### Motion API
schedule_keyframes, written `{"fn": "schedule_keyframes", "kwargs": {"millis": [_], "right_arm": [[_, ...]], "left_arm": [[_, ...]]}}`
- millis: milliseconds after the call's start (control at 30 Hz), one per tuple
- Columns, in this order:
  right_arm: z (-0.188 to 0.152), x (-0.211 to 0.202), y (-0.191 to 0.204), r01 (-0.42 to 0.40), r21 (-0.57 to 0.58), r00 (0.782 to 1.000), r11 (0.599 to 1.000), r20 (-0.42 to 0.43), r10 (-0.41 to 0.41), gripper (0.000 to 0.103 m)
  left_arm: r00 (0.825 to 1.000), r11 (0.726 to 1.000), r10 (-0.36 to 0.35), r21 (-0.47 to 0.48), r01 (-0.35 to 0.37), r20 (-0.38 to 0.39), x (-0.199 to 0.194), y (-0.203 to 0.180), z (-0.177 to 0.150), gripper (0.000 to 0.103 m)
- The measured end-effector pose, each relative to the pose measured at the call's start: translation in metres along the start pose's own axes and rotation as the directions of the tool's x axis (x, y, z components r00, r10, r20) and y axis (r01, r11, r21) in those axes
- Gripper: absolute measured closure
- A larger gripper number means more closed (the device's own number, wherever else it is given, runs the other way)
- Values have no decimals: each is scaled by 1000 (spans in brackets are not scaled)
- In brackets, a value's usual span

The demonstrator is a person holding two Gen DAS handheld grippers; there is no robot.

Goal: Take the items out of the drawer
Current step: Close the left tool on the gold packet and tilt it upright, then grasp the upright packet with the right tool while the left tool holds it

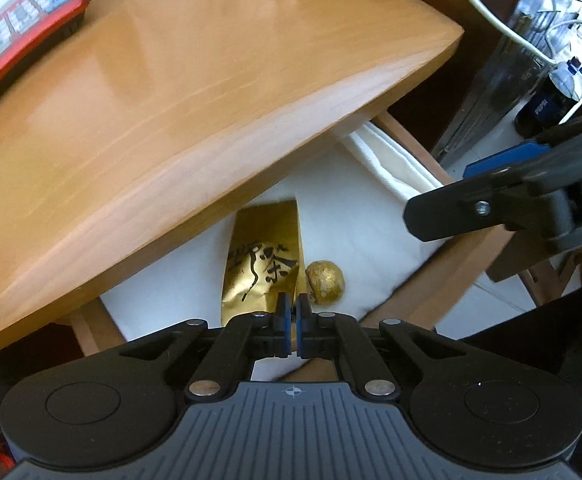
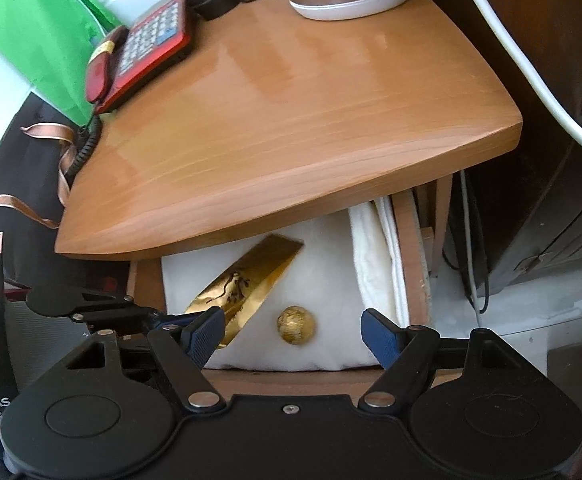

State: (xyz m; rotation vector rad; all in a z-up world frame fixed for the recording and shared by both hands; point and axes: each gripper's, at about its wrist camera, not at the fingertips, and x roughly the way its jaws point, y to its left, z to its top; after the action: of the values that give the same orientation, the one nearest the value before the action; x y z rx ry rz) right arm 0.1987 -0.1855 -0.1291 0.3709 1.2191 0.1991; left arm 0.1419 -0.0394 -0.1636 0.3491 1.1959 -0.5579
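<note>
The left gripper (image 1: 291, 312) has its blue pads pressed together, and in the right wrist view its tip sits at the near corner of the gold tea packet (image 2: 247, 284). The packet's far end is tilted up off the white cloth lining (image 2: 331, 248) of the open drawer (image 2: 415, 276), so the pads appear to be pinching that corner, though the contact itself is partly hidden behind the right gripper's finger. The right gripper (image 2: 291, 336) hangs over the front of the drawer with its jaws spread wide and nothing between the pads.

The gold foil-wrapped ball (image 2: 295, 325) lies on the cloth just beside the packet, free of both grippers; in the right wrist view it sits almost centred between the spread fingers, a little beyond their tips.

Judging by this, the step in hand is lifting the packet out with the left hand. Next, the packet has to be drawn toward the front, clear of the overhanging wooden bench (image 2: 291, 112) top, and set down on it, away from the red telephone (image 2: 147, 48). The right gripper then needs only to drop down around the ball and close gently, since a round foil ball may roll on soft cloth.
</note>
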Motion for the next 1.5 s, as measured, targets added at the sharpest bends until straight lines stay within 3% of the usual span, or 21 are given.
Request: {"fn": "schedule_keyframes", "kwargs": {"millis": [67, 167, 233, 333, 500, 767, 1067, 1167, 1333, 1433, 1500], "right_arm": [[-2, -4, 1, -2, -1, 1000, 1000, 5, 2, 30], [-5, -11, 3, -5, 1, 1000, 1000, 16, 5, 30], [-7, -16, 4, -9, 0, 1000, 1000, 23, 9, 30], [-10, -20, 6, -14, 2, 999, 1000, 31, 14, 30], [-13, -16, 8, -19, 4, 1000, 1000, 18, 19, 30], [-3, 34, 18, -31, 29, 997, 999, -67, 33, 30], [8, 93, 27, -54, 187, 989, 981, -125, 78, 31], [7, 110, 32, -64, 221, 984, 973, -151, 99, 42], [4, 131, 37, -60, 266, 974, 962, -195, 114, 46], [1, 141, 37, -52, 301, 972, 952, -205, 118, 58], [-2, 146, 36, -36, 308, 971, 951, -214, 106, 72]], "left_arm": [[1000, 1000, -4, -8, 4, -3, 7, 18, 20, 103], [1000, 1000, -4, -16, 4, 1, -2, 15, 36, 103], [1000, 1000, 4, -15, -4, 5, -12, 20, 39, 103], [1000, 1000, 5, -22, -4, 8, -51, 66, 29, 103], [1000, 998, 22, -60, -21, 16, -52, 74, 26, 103], [999, 986, 15, -165, -8, 42, -45, 97, 8, 100], [997, 966, 38, -259, -18, 73, -47, 113, -11, 97], [995, 958, 43, -286, -17, 85, -50, 119, -15, 97], [995, 941, 48, -339, -15, 87, -53, 129, -23, 97], [995, 932, 45, -363, -10, 88, -53, 132, -26, 97], [995, 927, 46, -374, -11, 87, -50, 132, -27, 97]]}}
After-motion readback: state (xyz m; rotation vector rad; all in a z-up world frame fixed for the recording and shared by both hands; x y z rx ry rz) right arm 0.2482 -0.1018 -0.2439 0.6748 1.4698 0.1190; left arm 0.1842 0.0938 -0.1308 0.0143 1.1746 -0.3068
